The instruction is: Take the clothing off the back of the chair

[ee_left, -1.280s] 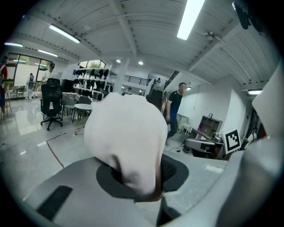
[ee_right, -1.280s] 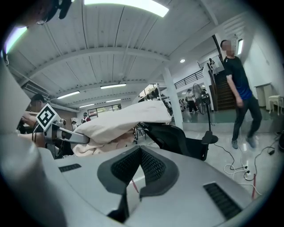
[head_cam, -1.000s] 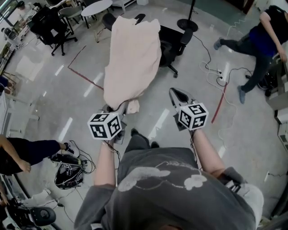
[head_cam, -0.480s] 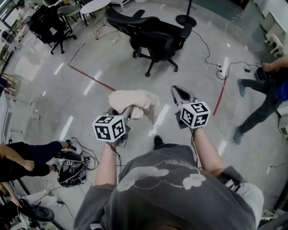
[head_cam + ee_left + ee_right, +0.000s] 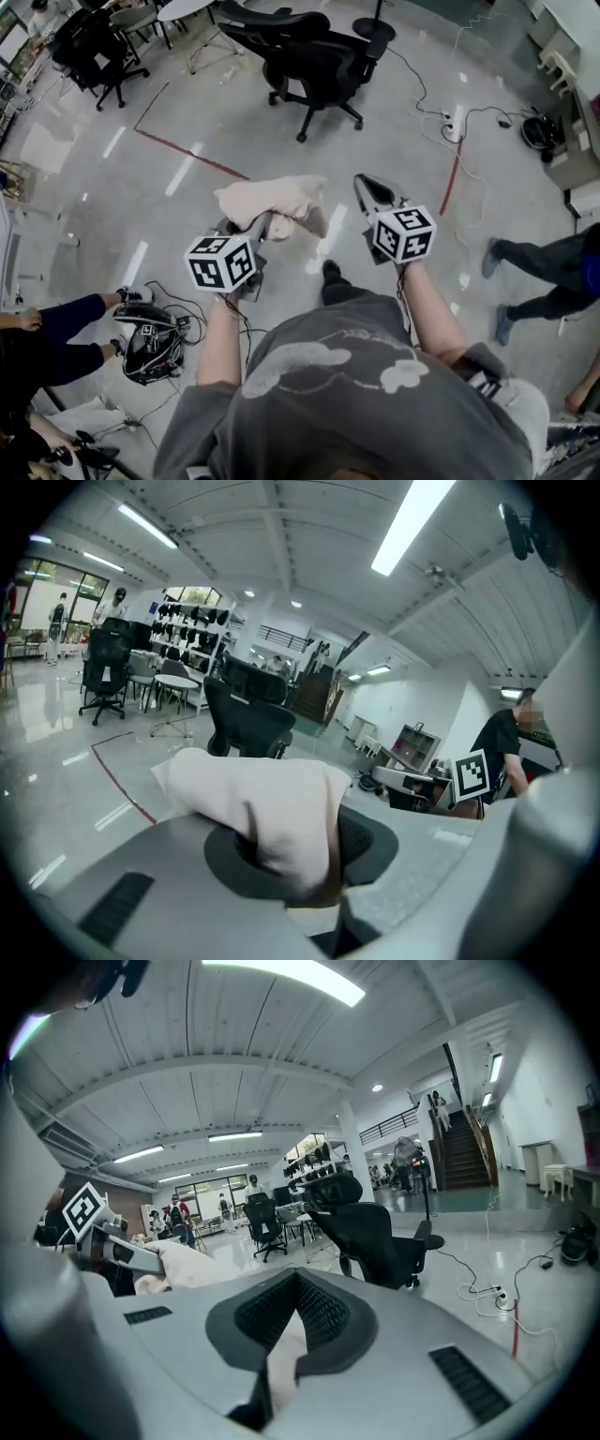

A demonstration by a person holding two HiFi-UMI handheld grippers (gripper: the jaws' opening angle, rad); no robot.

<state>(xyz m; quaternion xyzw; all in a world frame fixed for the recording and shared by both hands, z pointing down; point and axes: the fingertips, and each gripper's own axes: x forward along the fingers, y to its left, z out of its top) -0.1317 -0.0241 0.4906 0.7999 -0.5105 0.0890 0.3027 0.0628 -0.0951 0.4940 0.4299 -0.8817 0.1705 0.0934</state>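
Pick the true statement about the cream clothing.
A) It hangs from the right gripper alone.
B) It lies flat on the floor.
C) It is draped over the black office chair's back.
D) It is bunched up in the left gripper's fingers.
D: the cream clothing sits bunched in the fingers of the left gripper, and the black office chair behind it stands bare.

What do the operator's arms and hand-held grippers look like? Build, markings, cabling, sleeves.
Same build on both: the left hand-held gripper and right hand-held gripper have light grey jaws with dark ribbed pads. Each carries a white cube with black square markers. A thin dark cable runs along the left forearm. The person wears a grey short-sleeved T-shirt with a pale print.
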